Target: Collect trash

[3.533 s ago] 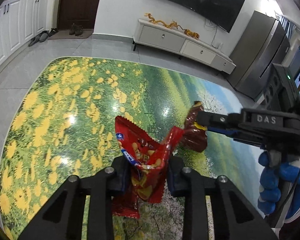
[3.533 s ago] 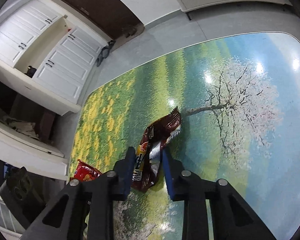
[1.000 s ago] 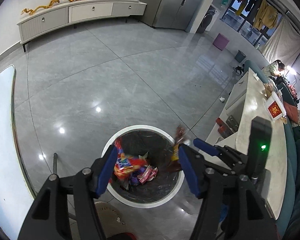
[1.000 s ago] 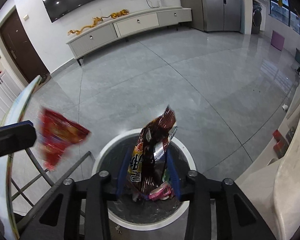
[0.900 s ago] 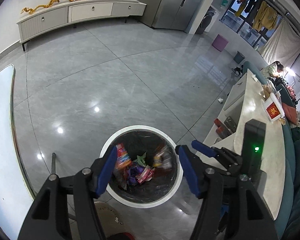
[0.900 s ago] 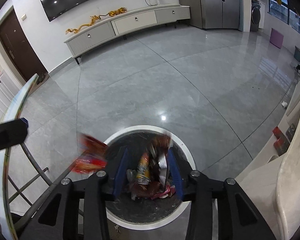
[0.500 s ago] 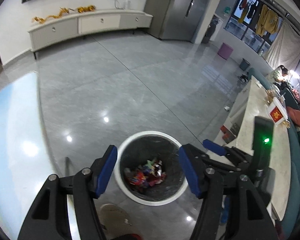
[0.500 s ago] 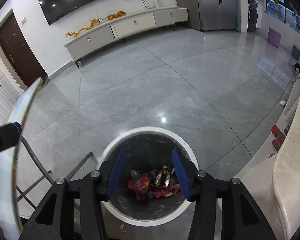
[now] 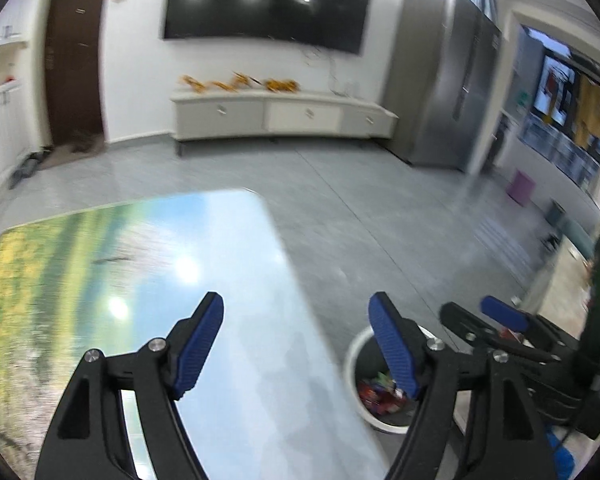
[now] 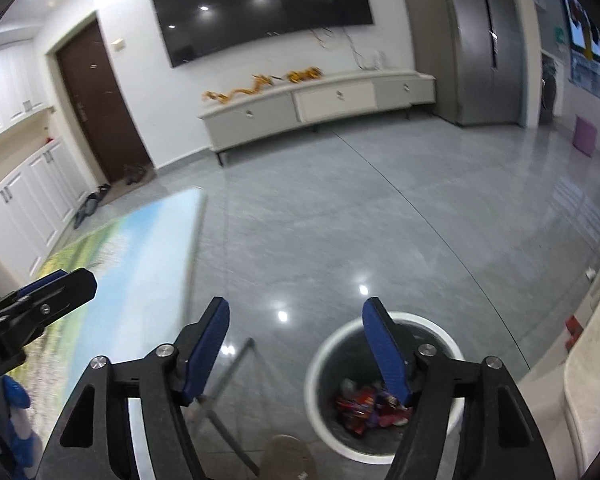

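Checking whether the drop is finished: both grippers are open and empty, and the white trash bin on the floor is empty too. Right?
Not quite. The left gripper and right gripper are open and empty, but the white trash bin is not: the right wrist view shows colourful wrappers lying at its bottom.

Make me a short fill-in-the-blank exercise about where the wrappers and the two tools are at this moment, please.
1. Both the left tool and the right tool have their jaws ____.
2. The snack wrappers lie inside the ____.
3. The rim of the trash bin is coloured ____.
4. The table beside the bin bears a printed ____ picture.

Missing words: open; trash bin; white; landscape
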The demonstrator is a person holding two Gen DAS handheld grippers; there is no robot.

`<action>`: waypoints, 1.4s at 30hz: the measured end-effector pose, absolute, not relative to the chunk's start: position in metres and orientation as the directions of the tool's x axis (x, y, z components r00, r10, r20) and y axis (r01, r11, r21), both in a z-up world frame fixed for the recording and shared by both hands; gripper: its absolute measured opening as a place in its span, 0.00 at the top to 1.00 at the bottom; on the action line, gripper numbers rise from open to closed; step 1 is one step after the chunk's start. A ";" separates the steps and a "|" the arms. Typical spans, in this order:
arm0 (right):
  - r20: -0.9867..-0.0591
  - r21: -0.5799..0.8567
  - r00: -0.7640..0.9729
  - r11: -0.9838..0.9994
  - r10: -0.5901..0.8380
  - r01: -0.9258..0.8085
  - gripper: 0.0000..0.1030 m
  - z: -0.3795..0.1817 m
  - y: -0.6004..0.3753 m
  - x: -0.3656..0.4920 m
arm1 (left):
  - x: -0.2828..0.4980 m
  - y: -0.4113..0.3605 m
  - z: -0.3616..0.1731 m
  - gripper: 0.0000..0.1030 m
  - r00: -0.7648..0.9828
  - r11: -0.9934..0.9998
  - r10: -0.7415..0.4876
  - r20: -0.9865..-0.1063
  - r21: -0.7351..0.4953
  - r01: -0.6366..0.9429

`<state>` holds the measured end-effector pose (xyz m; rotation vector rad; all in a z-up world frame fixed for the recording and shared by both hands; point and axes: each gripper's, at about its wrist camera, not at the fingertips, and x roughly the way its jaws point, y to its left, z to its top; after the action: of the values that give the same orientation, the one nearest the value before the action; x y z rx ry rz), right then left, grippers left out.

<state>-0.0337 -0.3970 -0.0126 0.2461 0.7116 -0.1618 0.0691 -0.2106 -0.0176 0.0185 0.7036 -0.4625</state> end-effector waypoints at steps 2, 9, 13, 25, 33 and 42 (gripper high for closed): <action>-0.643 0.153 0.763 0.967 -0.060 0.205 0.26 -0.002 -0.375 -0.030 | 0.068 -0.189 -0.011 0.28 0.698 0.916 -0.373 -0.612 -0.125 0.380; -0.593 0.116 0.802 0.977 -0.074 0.176 0.17 0.019 -0.317 -0.027 | 0.060 -0.110 0.019 0.19 0.796 0.962 -0.271 -0.541 -0.122 0.245; -0.564 0.082 0.819 0.981 -0.101 0.177 0.08 0.029 -0.289 -0.028 | 0.052 -0.075 0.034 0.15 0.844 0.980 -0.199 -0.498 -0.083 0.182; -0.500 -0.010 0.850 0.982 -0.167 0.187 0.00 0.037 -0.241 -0.030 | 0.031 -0.030 0.033 0.13 0.886 0.996 -0.094 -0.454 -0.046 0.082; -0.505 -0.030 0.836 0.973 -0.213 0.230 0.00 0.026 -0.244 -0.033 | 0.026 -0.025 0.032 0.02 0.894 0.998 -0.059 -0.445 -0.034 0.048; -0.507 -0.020 0.830 0.966 -0.233 0.259 0.00 0.020 -0.259 -0.035 | 0.027 -0.030 0.029 0.01 0.898 1.000 -0.008 -0.440 -0.006 0.006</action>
<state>-0.0354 -0.2587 0.0198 0.0507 0.5318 -0.2610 0.0272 -0.0296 0.0292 -0.0048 0.4553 -0.0075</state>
